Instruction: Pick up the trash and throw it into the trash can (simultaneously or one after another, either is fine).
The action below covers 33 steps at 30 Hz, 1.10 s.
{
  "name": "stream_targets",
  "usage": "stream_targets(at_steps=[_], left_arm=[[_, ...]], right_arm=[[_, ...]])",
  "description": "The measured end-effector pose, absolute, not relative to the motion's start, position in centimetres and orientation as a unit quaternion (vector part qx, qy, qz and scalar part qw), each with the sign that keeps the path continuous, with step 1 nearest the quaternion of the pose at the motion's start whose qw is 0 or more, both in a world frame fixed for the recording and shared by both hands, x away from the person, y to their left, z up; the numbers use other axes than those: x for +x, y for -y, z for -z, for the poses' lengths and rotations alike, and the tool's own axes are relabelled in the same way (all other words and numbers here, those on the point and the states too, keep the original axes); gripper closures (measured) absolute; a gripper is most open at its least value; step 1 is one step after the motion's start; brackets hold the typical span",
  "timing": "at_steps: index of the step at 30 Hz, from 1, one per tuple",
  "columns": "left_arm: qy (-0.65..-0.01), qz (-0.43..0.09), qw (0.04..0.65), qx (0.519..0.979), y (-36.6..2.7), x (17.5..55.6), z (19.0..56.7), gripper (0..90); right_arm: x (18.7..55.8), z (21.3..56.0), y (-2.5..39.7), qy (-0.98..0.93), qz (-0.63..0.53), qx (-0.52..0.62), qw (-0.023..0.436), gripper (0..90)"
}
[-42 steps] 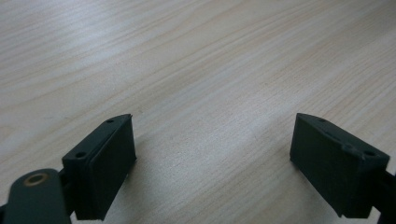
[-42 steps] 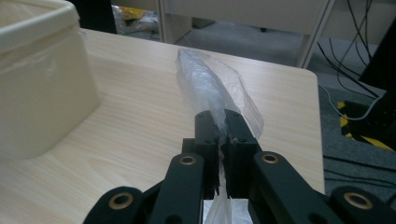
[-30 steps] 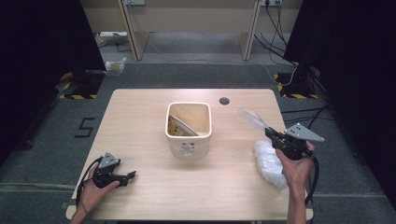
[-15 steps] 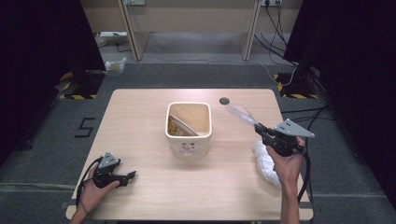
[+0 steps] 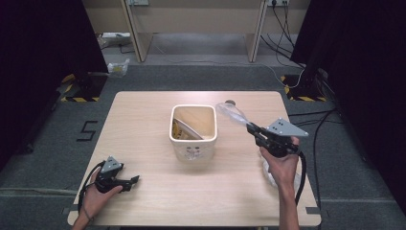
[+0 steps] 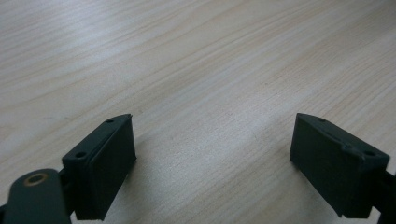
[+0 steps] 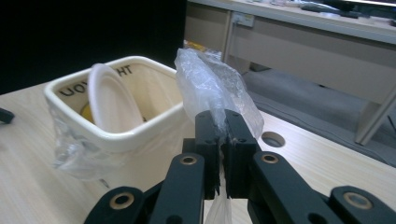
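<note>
A cream square bin (image 5: 193, 130) stands mid-table, with a white plate (image 7: 112, 103) and yellow scraps inside and clear plastic hanging at its front. My right gripper (image 5: 250, 126) is shut on a clear plastic bag (image 5: 231, 114), held above the table just right of the bin's rim. In the right gripper view the bag (image 7: 214, 88) bunches up between the jaws of the right gripper (image 7: 223, 128). My left gripper (image 5: 135, 179) rests low at the table's front left, open, with bare wood between its fingers (image 6: 105, 161).
A crumpled heap of clear plastic (image 5: 270, 173) lies on the table under my right forearm. A round cable hole (image 5: 230, 102) sits near the far edge. The wooden table (image 5: 143, 120) has dark floor around it and desk legs (image 5: 134, 33) beyond.
My right gripper has carried the plastic bag up and left, from above the heap of plastic toward the bin's right rim. The left gripper has stayed put.
</note>
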State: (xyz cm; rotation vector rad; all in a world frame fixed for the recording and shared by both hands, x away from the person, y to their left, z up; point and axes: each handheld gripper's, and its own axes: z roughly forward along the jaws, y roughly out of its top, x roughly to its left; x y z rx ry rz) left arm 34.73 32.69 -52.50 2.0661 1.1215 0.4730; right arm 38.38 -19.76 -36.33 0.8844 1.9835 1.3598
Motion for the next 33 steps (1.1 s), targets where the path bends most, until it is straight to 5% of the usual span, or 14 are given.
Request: stream_targets(at_steps=[33], left_arm=[[-0.436,-0.184,0.363,0.803,-32.7,34.7,52.5,13.2]], right_arm=[[41.9,35.5,10.7,-0.825,-0.444,0.254,0.241,85.9]])
